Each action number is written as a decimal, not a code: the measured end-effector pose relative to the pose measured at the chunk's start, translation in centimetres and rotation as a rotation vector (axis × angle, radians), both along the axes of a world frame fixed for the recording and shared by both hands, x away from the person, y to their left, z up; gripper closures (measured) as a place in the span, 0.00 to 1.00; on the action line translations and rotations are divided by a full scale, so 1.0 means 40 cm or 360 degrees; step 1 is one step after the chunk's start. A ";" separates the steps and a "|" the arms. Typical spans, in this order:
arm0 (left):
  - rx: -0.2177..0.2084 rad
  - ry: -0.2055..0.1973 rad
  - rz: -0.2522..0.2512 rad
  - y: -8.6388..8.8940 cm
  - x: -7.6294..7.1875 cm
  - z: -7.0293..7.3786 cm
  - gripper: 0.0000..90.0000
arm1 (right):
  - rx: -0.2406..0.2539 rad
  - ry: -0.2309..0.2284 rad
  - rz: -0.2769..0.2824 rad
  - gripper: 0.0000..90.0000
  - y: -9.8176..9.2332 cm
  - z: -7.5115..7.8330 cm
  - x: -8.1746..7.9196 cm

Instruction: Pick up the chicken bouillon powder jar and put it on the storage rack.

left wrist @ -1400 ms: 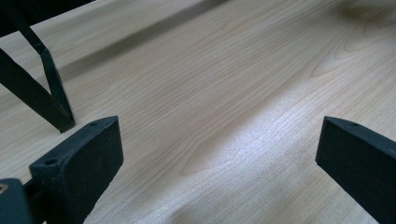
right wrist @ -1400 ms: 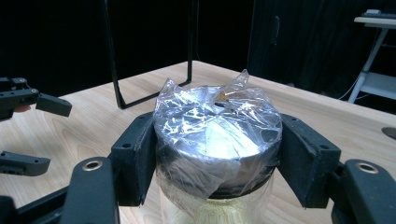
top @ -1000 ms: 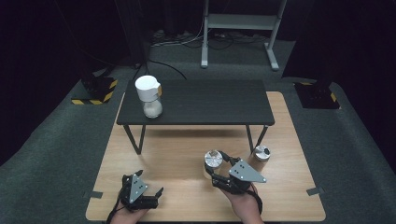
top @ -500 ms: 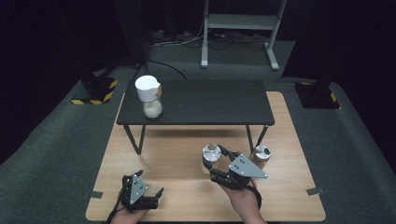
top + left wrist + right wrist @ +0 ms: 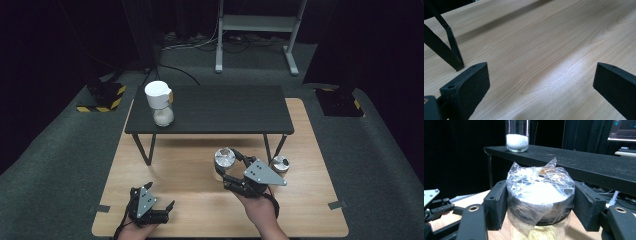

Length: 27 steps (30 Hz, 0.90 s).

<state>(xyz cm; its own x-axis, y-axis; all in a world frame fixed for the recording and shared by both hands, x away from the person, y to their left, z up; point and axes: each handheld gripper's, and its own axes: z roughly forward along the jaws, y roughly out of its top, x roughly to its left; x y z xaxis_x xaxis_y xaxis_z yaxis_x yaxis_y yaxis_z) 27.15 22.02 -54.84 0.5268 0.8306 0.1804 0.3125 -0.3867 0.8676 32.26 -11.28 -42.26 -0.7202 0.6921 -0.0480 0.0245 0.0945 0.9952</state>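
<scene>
- While your left gripper (image 5: 161, 210) rests low on the wooden board (image 5: 180, 165), left of the jar, its fingers (image 5: 465, 86) stand wide apart with nothing between them; leave it there, clear of the lift.
- As the jar (image 5: 224, 161) sits between the fingers (image 5: 497, 203) of your right gripper (image 5: 231, 167), clamped at its silver lid under the crinkled plastic film (image 5: 539, 187), hold that squeeze firm; film can slip, I judge.
- Because the black worktop (image 5: 225, 107) stands just beyond the jar, lift the jar straight and upright, clearing the worktop's edge.
- Since the small metal cap (image 5: 280, 163) lies right of the jar, keep your wrist off it.
</scene>
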 end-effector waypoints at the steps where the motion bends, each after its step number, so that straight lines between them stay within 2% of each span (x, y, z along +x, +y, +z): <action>1: 0.0001 0.0001 -0.0002 0.000 0.000 0.000 0.01 | 0.0003 -0.0001 0.0000 0.38 0.000 0.002 0.001; 27: -0.0002 0.0004 -0.0016 0.000 0.000 0.000 0.01 | 0.0042 -0.0079 -0.0034 0.38 0.002 0.085 0.033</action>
